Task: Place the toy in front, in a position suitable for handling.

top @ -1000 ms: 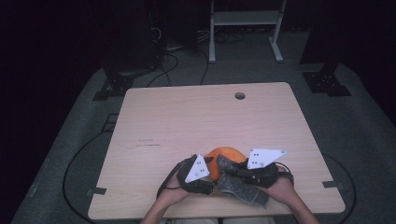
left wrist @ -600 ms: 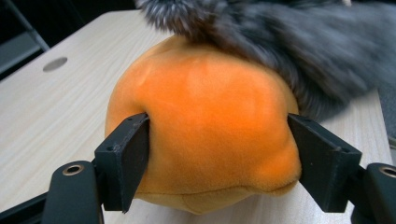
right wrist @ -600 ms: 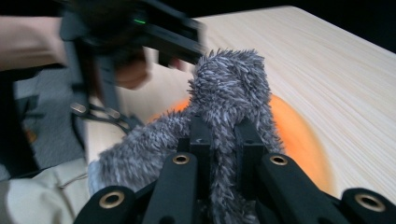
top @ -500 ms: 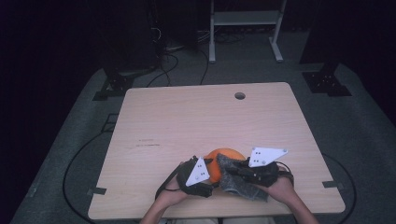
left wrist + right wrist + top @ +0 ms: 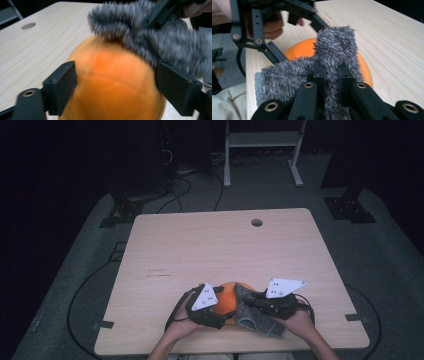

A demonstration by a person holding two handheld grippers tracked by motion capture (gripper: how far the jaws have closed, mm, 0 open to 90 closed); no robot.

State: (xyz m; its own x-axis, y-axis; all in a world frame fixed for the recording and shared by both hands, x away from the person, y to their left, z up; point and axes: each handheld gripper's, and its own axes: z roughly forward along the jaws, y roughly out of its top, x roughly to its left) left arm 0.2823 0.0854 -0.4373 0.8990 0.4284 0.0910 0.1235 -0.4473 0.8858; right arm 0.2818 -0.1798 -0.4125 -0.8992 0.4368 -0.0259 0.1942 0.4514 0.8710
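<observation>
Looking down from the high view, I've got both claws parked at the near edge of the surface [image 5: 200,245], with the orange ball [image 5: 229,296] sitting between them. The left claw [image 5: 216,306] is just beside the ball's left side, and the right claw [image 5: 252,304] comes in from the other side with the grey fuzzy cloth [image 5: 257,320] bunched under it, draped partly over the ball.

In the left gripper view, the ball [image 5: 112,85] sits right between my two black jaws, which have just been opening. The pads stand either side of it and I can't honestly say whether they press on it. The fuzzy cloth [image 5: 150,42] lies over the ball's top right, with the other claw's frame above it.

In the right gripper view, the right claw [image 5: 331,72] is clenched tight on a fold of the cloth [image 5: 334,47], which sticks up between the pads. The ball [image 5: 302,50] peeks out behind the cloth, resting on the surface [image 5: 387,37], and the left claw's frame [image 5: 269,30] hangs over it.
</observation>
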